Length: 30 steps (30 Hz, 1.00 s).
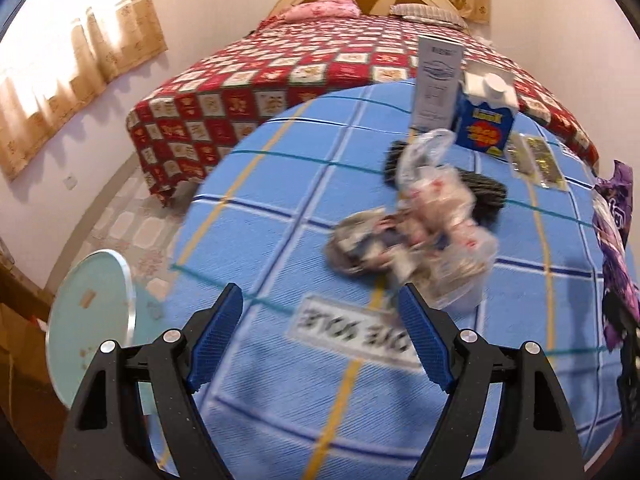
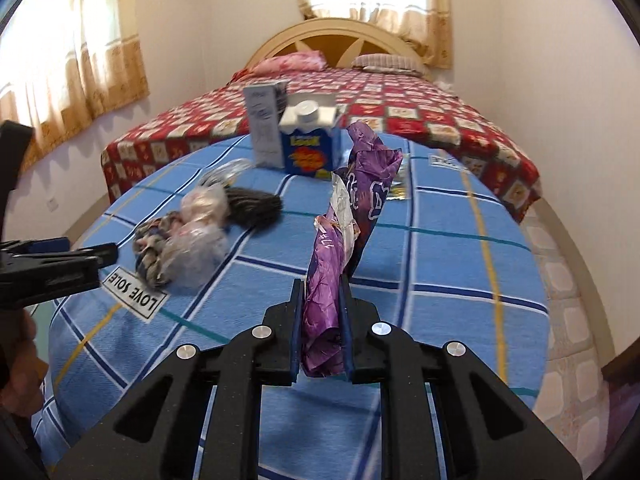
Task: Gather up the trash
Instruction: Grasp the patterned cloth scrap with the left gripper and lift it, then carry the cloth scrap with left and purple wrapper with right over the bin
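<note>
While right hand-held gripper (image 2: 320, 304) clamps purple wrapper (image 2: 348, 216), left hand-held gripper (image 1: 320, 320) gapes empty, blue carton (image 2: 310, 150) upright.

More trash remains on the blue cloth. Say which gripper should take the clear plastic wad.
Left. The left gripper is open and empty, with the clear plastic wad just ahead; the right gripper is shut on the purple wrapper.

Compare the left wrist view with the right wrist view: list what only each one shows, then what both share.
Only the left wrist view: a pale round tabletop beside the bed, and the left tongs seen open with nothing between them.

Only the right wrist view: the right tongs shut on the purple wrapper, seen head-on, and a hand at the frame's left edge.

Both: the blue checked cover, the crumpled clear plastic, the blue carton, the tall white box, and the red quilted bed behind.
</note>
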Available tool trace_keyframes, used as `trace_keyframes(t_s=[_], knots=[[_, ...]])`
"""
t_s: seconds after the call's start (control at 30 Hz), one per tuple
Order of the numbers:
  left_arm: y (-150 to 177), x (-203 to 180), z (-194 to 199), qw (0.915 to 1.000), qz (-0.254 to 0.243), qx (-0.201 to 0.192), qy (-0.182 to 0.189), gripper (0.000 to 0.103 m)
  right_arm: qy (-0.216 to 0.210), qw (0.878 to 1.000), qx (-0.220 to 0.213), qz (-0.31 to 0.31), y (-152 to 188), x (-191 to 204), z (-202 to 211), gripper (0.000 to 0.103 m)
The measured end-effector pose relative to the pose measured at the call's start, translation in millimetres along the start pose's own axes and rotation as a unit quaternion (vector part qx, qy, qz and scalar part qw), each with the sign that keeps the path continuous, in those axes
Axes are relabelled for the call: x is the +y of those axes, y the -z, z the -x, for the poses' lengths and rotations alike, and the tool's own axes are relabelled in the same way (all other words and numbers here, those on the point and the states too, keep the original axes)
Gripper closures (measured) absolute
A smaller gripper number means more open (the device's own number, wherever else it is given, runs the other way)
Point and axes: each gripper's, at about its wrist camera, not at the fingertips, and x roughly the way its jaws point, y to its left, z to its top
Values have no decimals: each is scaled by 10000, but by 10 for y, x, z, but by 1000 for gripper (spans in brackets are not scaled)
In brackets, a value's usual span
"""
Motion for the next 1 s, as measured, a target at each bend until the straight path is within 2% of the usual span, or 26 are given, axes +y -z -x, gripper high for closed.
trace_keyframes(t_s=[0.1, 0.2, 0.27, 0.3, 0.33, 0.5, 0.7, 1.0], knots=[[-3, -173, -143, 9999, -83, 135, 50, 27, -46, 10000, -48, -73, -17, -74, 6, 86], [20, -222, -338, 9983, -53, 496, 291, 49, -144, 9998, -61, -79, -9, -88, 20, 86], [45, -221, -397, 9974, 10, 553, 460, 55, -183, 9998, -58, -63, 1, -78, 28, 86], [47, -232, -387, 9972, -43, 540, 525, 71, -208, 9997, -63, -59, 4, -74, 35, 86], [52, -237, -365, 9959, -82, 580, 686, 94, -233, 9997, -82, -50, 5, -67, 50, 86], [108, -60, -128, 9965, -312, 443, 644, 96, -283, 9994, -205, 9, -16, 15, 120, 86], [257, 319, 248, 9982, -536, 77, 267, 96, -444, 9984, -273, 200, -9, 218, 171, 86], [509, 976, 558, 9993, -328, -152, -130, 96, -830, 9941, -249, 656, 26, 706, 180, 86]])
